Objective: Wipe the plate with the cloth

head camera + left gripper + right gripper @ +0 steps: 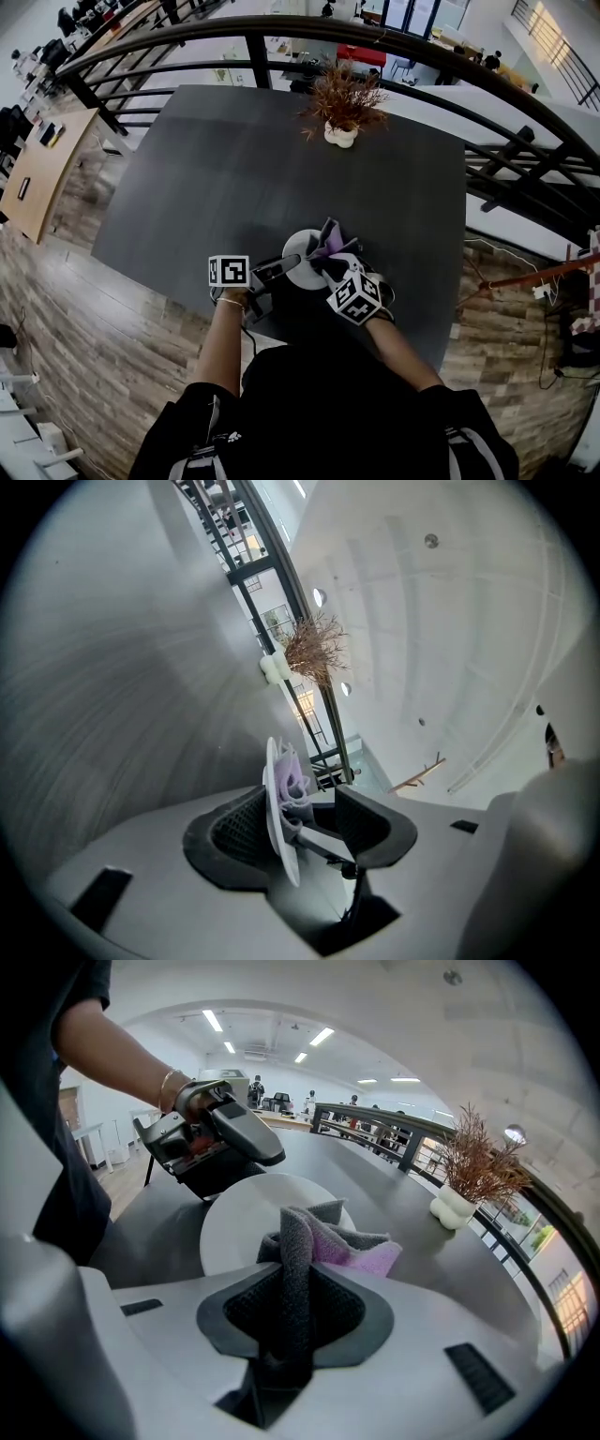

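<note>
Right gripper view: plate (246,1222), white, round, plain, lies at 12 o'clock just ahead of right gripper (298,1309). Its jaws are clamped on the grey/purple cloth (328,1239), and the cloth bunch rests on the plate's 5 o'clock part. Left gripper (302,819) jaws pinch the rim at 10 o'clock. Plate is near the table (234,178) front edge. Wipe prob sweeps toward 11.

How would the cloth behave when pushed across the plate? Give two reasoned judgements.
Probably floppy: the cloth folds and droops beyond the right gripper. Likely light, with a fuzzy weave that should drag on the plate rather than slip.
</note>
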`<state>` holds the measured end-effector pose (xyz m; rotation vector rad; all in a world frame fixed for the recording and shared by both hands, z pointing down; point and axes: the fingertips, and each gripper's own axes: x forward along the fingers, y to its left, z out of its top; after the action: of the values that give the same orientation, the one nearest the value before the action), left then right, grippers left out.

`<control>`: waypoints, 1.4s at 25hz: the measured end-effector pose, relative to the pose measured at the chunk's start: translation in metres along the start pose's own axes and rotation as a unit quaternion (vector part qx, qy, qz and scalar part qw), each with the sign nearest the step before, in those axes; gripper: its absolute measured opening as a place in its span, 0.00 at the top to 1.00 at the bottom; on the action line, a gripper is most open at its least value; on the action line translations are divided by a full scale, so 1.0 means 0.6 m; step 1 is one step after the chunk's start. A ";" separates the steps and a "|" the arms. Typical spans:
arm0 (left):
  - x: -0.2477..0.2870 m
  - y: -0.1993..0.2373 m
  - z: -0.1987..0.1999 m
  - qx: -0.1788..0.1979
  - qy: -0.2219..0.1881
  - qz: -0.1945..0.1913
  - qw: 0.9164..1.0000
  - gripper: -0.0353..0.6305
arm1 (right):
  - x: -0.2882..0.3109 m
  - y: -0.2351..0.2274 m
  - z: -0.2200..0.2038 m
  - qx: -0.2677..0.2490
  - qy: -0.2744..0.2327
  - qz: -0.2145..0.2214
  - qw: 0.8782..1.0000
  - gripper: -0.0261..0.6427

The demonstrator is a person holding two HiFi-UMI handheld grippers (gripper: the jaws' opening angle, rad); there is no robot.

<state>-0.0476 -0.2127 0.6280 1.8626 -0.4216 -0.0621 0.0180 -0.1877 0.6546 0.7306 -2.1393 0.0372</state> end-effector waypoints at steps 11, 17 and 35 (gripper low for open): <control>-0.010 0.034 -0.007 0.001 -0.008 0.082 0.997 0.90 | -0.008 0.001 -0.001 0.018 -0.014 0.006 1.000 0.85; -0.010 0.034 -0.006 0.013 -0.019 0.097 0.995 0.92 | -0.026 -0.002 0.005 0.037 -0.033 -0.004 0.999 0.85; -0.013 -0.213 0.128 0.236 -0.147 0.009 0.960 0.92 | -0.246 -0.121 0.167 0.104 -0.277 -0.140 0.945 0.85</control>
<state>-0.0415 -0.2457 0.4825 2.3304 -0.7065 -0.2467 0.0520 -0.2036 0.4657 1.2872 -2.5598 -0.1083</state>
